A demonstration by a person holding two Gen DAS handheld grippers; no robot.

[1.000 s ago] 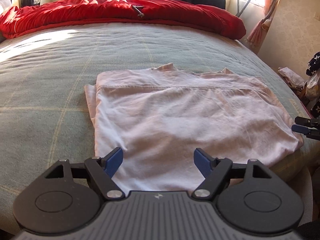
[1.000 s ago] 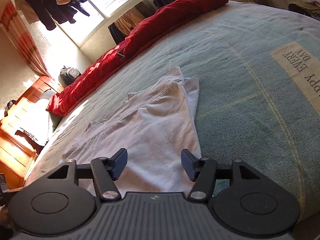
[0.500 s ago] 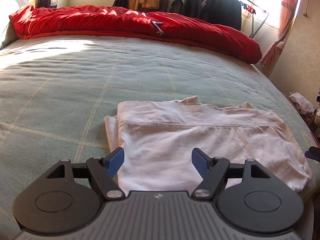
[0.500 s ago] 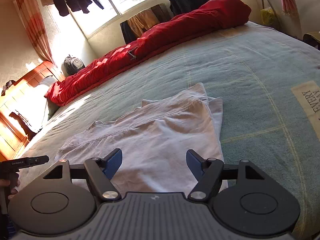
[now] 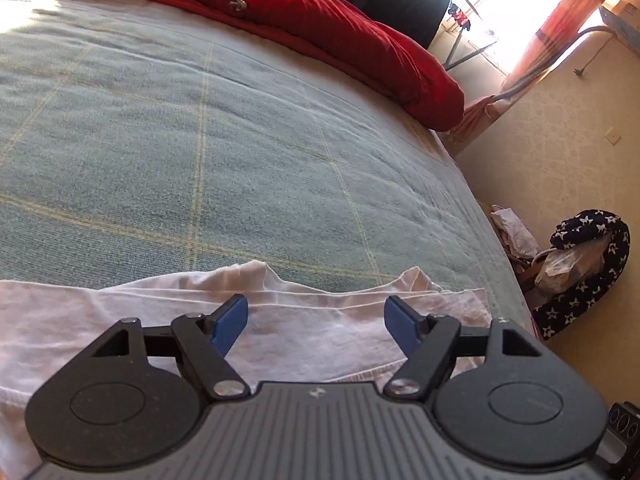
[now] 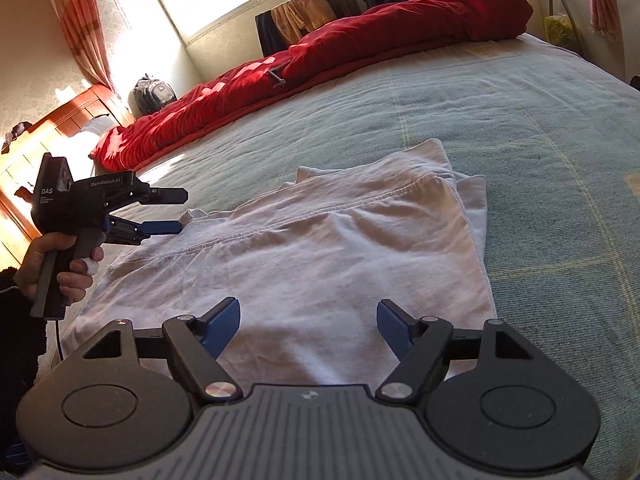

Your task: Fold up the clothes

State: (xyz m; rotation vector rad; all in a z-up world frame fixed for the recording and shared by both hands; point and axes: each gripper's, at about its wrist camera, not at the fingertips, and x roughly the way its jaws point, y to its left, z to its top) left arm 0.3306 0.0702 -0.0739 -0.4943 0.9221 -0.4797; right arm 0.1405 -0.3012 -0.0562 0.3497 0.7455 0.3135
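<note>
A pale pink folded garment (image 6: 320, 256) lies flat on the green bedspread (image 6: 520, 128). In the left wrist view the garment (image 5: 304, 320) fills the lower part, under my left gripper (image 5: 316, 320), which is open and empty above its right end. My right gripper (image 6: 308, 320) is open and empty over the garment's near edge. In the right wrist view the left gripper (image 6: 176, 210) shows at the left, held in a hand, jaws apart by the garment's left end.
A red duvet (image 6: 360, 52) lies bunched along the far side of the bed. A wooden headboard (image 6: 48, 136) and a backpack (image 6: 154, 94) stand at the far left. A star-print cloth and bag (image 5: 580, 264) lie on the floor right of the bed.
My left gripper has swung right and come in closer over the garment's right end. My right gripper has tilted level, and the left gripper has come into its view.
</note>
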